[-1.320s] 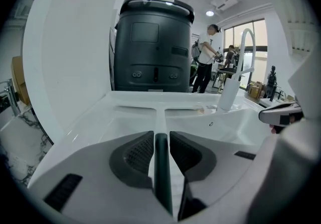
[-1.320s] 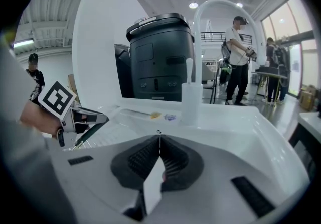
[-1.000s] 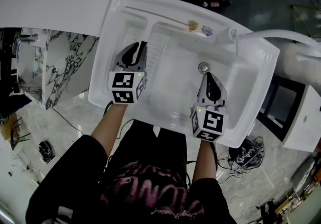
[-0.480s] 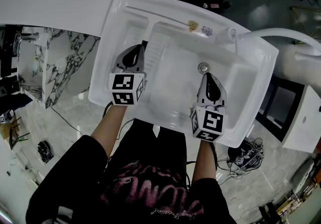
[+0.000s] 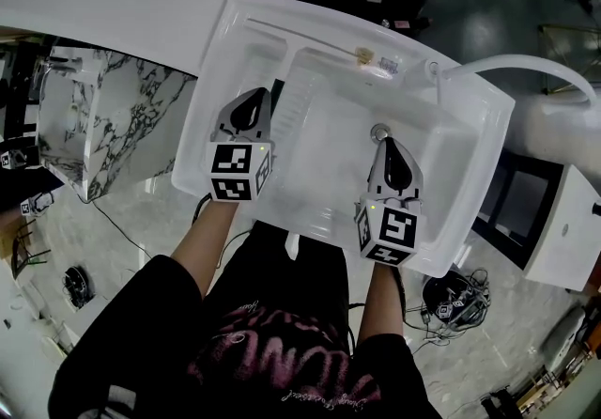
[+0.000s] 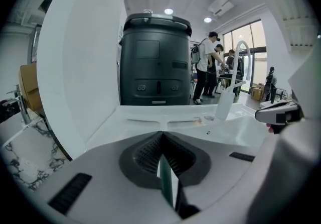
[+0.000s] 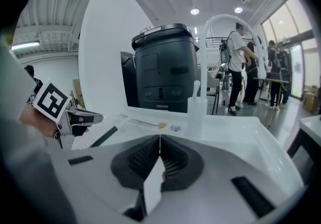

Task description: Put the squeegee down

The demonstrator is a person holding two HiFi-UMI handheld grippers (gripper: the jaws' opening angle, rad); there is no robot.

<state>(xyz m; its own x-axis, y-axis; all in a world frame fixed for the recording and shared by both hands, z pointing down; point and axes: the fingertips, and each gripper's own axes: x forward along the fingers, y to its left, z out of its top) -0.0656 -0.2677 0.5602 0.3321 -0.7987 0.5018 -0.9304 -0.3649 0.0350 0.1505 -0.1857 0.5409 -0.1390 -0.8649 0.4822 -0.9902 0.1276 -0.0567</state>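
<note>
Left tongs [image 5: 254, 96] [image 6: 161, 136]: closed, nothing between them. Right tongs [image 5: 387, 143] [image 7: 160, 138]: closed, empty too. The slim dark bar-shaped squeegee [image 5: 274, 94] [image 7: 104, 136] lies flat on the ledge of the white moulded sink [image 5: 214, 60], just beside the left tongs' tip on the side toward the right tongs. It looks clear of the left tongs and is well apart from the right ones.

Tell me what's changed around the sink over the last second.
Very little. The left tool, shut and empty, seems to have edged slightly left, away from the squeegee lying on the sink ledge. Nothing was gripped or released. The head view itself shifted a bit. The right tool stays shut over the basin, and the squeegee lies where it was.
</note>
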